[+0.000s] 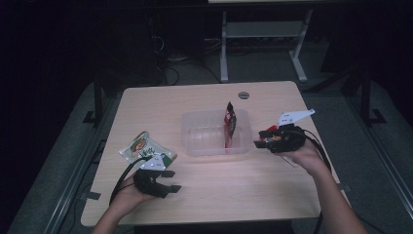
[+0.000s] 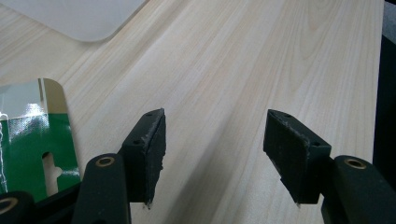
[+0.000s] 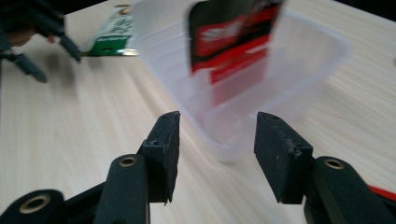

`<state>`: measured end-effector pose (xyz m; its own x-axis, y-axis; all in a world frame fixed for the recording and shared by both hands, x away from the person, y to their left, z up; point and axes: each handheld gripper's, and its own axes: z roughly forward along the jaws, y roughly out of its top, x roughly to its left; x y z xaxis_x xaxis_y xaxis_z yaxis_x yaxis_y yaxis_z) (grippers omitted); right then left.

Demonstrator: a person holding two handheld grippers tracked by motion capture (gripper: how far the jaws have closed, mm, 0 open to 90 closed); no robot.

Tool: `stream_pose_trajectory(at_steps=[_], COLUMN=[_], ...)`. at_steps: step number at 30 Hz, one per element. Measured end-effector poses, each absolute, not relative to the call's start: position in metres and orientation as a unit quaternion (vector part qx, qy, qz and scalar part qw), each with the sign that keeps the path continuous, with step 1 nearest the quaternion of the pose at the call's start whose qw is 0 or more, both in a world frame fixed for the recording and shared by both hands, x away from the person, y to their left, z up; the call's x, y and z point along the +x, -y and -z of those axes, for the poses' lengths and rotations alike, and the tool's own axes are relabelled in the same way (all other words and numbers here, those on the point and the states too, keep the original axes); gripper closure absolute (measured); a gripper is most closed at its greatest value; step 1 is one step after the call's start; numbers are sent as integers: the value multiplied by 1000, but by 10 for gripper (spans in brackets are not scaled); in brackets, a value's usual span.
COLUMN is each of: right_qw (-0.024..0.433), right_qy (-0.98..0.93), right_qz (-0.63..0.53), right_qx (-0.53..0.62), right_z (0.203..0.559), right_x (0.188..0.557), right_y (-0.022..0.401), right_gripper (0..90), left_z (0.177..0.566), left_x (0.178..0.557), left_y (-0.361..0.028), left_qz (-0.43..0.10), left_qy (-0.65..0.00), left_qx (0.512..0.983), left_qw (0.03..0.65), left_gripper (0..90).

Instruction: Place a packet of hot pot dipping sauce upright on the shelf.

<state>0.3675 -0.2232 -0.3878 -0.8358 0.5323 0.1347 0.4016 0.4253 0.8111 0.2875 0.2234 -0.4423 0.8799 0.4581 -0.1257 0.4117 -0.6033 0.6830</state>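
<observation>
**Red packet stands in tub, both grippers empty**

A clear plastic tub (image 1: 207, 136) sits mid-tabletop (image 1: 253, 190); a red packet (image 1: 229, 124) stands upright inside at its right end. A green packet (image 1: 143, 147) lies near the left edge. The right hand-held gripper (image 1: 259, 139), beside the tub, gapes empty. The left hand-held gripper (image 1: 171, 180) is parted, empty.

Both grippers are black, the left gripper (image 1: 170, 181) and right gripper (image 1: 260, 138) each topped by a pale three-cornered plate. Black cables trail from them. Brass-ringed pivots show beside screwed, worn pads (image 2: 152, 151).
</observation>
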Motion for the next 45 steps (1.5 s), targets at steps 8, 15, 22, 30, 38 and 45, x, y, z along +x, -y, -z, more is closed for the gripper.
stream_pose_trajectory(at_steps=[8, 15, 22, 30, 38, 45], right_qw=[117, 145, 176, 168, 163, 151], right_qy=[-820, -795, -786, -790, -811, -825], right_qz=[-442, -415, -379, -342, -299, -295], right_qx=[344, 418, 456, 480, 476, 457], right_z=[394, 405, 421, 446, 459, 460], right_x=[383, 401, 413, 422, 426, 425], right_y=[255, 275, 292, 298, 288, 282], right_gripper=[543, 811, 900, 900, 900, 900], left_z=[443, 444, 445, 446, 448, 448], left_x=[288, 287, 287, 288, 287, 287], left_y=[-220, -218, -217, -215, -215, -214], left_qz=[-28, -22, -21, -22, -18, -19], left_qy=[-239, -241, -242, -243, -247, -241], left_qx=[897, 895, 895, 896, 895, 898], left_qw=[371, 373, 375, 372, 372, 367], left_gripper=[384, 382, 379, 360, 353, 353])
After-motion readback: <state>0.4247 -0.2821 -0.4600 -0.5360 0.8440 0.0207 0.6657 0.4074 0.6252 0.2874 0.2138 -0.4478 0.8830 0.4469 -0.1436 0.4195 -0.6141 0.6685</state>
